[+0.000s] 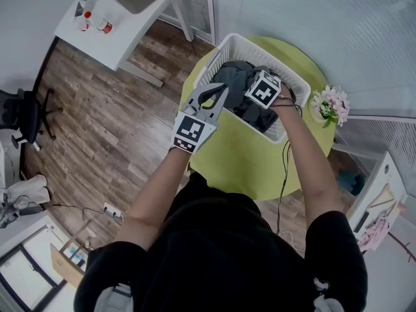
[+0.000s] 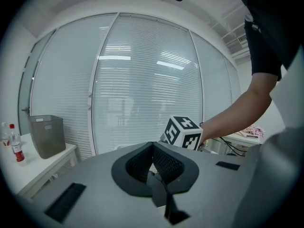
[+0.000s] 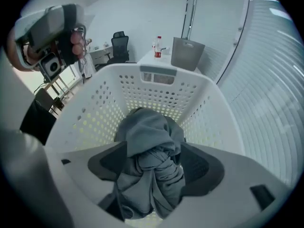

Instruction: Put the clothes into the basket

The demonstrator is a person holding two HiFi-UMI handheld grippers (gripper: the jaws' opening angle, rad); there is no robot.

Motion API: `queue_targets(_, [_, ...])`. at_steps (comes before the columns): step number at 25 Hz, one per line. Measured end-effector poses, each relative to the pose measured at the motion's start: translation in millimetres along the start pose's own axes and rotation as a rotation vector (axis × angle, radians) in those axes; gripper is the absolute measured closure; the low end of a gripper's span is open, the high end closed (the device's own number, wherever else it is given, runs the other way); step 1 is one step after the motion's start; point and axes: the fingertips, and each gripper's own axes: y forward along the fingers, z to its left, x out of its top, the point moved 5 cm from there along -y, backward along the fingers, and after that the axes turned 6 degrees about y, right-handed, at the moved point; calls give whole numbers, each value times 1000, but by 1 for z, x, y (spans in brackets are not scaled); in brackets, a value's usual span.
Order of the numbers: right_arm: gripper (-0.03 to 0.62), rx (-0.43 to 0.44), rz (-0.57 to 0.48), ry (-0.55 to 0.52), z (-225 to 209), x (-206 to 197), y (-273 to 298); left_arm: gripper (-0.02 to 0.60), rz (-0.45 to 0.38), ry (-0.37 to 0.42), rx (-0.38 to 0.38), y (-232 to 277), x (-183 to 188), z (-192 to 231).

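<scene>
Down inside the white basket (image 3: 156, 91), the R gripper (image 3: 154, 167) is clamped on a bunched grey garment (image 3: 147, 132). Its jaws are set wide w/ the cloth wadded between the pads, and it points steeply down.

Step, by my read: the drop-in. The garment is already below the rim, so it's basically in.

Next move prob. calls for spreading the jaws fully, then lifting straight out so no fold snags on a pad & rides back up.

The L gripper (image 2: 153, 144) sits by the basket's near rim, jaws together, nothing between them.

Basket: rigid plastic, perforated walls, rounded corners, on a round yellow-green table (image 1: 260, 168).

Garment: soft, matte, knit-looking, twisted into a rope-ish knot. It should slump & spread once let go.
</scene>
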Motion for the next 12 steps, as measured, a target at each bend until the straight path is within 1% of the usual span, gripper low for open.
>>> queue_targets(3, [235,-17,-69,21,13,9,-27,572,-6,1,0,-13,4,0])
queue_targets(6, [240,-26,-163,68,29,18,-62,572,-32,4,-11,-27,13,0])
queue_targets(9, [325,-30,-251,122,46,25,-93,572,-74,-3,-45,-42,20,-3])
queue_targets(12, [402,-41,-319,150,67,27,-119,572,-79,9,-58,-55,23,-8])
